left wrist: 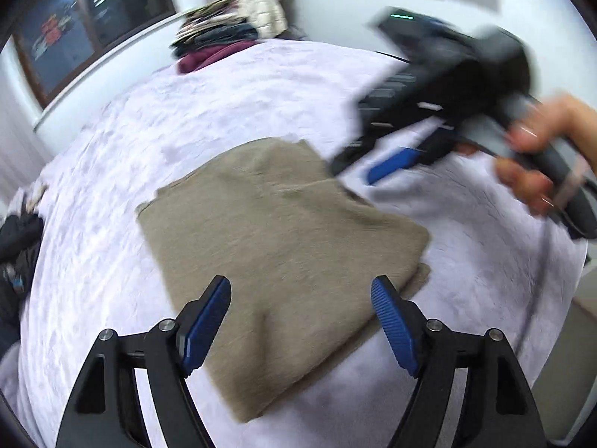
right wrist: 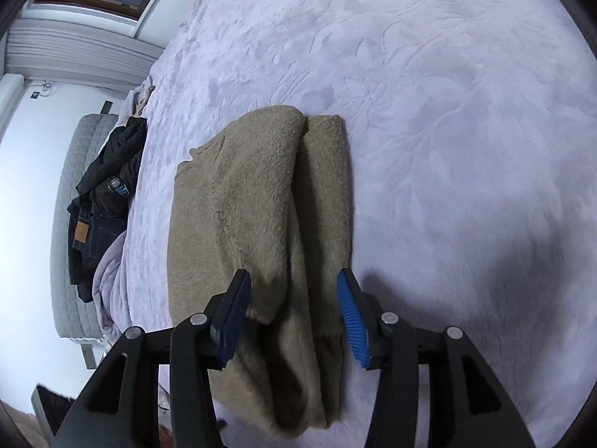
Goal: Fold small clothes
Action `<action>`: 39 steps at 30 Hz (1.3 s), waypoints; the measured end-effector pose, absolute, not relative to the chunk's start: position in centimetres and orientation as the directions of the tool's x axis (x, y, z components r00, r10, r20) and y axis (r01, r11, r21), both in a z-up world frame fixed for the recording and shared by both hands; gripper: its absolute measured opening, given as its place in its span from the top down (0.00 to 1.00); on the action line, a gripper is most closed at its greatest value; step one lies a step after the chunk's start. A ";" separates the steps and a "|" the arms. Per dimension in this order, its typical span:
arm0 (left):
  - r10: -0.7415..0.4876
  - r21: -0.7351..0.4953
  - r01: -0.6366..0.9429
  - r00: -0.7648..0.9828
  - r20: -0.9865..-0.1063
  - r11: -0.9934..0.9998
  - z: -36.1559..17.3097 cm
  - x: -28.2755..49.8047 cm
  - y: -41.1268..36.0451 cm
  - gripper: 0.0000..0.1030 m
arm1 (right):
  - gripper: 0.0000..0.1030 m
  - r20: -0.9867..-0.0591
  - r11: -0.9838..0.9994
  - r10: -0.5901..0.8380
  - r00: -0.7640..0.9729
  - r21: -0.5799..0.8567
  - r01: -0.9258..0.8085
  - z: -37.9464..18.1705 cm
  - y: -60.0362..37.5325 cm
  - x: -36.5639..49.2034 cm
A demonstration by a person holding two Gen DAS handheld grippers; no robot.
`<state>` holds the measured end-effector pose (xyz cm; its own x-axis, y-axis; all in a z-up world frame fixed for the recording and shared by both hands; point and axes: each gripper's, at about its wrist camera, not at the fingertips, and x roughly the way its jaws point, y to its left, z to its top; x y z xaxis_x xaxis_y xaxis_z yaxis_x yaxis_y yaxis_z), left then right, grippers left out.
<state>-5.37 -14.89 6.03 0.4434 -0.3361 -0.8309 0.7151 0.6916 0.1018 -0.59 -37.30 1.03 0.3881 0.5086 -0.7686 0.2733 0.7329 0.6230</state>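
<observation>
A tan fuzzy garment [left wrist: 276, 231] lies folded on the pale lilac bedspread [left wrist: 149, 119]. In the left wrist view my left gripper [left wrist: 300, 295] is open and empty, hovering over the garment's near edge. The right gripper [left wrist: 358, 166] shows blurred at the garment's far right corner, held by a hand. In the right wrist view the garment [right wrist: 261, 201] lies in two lengthwise folds, and my right gripper [right wrist: 294, 287] is open with its jaws straddling the near end, holding nothing.
A pile of clothes [left wrist: 224, 37] sits at the far edge of the bed. Dark trousers and clothes [right wrist: 108, 186] lie at the bed's left edge beside a grey padded headboard [right wrist: 71, 224]. A window [left wrist: 86, 30] is on the left wall.
</observation>
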 end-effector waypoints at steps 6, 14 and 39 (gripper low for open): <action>-0.225 -0.078 0.423 0.308 -0.924 0.903 3.3 3.1 -8.4 0.24 | 0.45 -0.695 0.616 0.564 0.445 0.713 0.334 0.5 -37.2 -7.1; -0.252 -0.159 0.365 0.223 -0.942 0.917 1.6 4.4 -7.4 0.24 | 0.88 -0.706 0.625 0.588 0.395 0.706 0.333 -0.9 -34.1 -7.1; -0.128 -0.010 0.432 0.246 -0.961 0.902 -1.7 0.8 -6.7 0.00 | 0.37 -0.727 0.697 0.465 0.505 0.653 0.298 2.0 -39.0 -2.0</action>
<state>0.79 -6.74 -1.75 0.2462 -0.1282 -0.9607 0.4322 0.9017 -0.0095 -2.04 -38.98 1.97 0.5055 0.4651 -0.7267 0.2976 0.6966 0.6528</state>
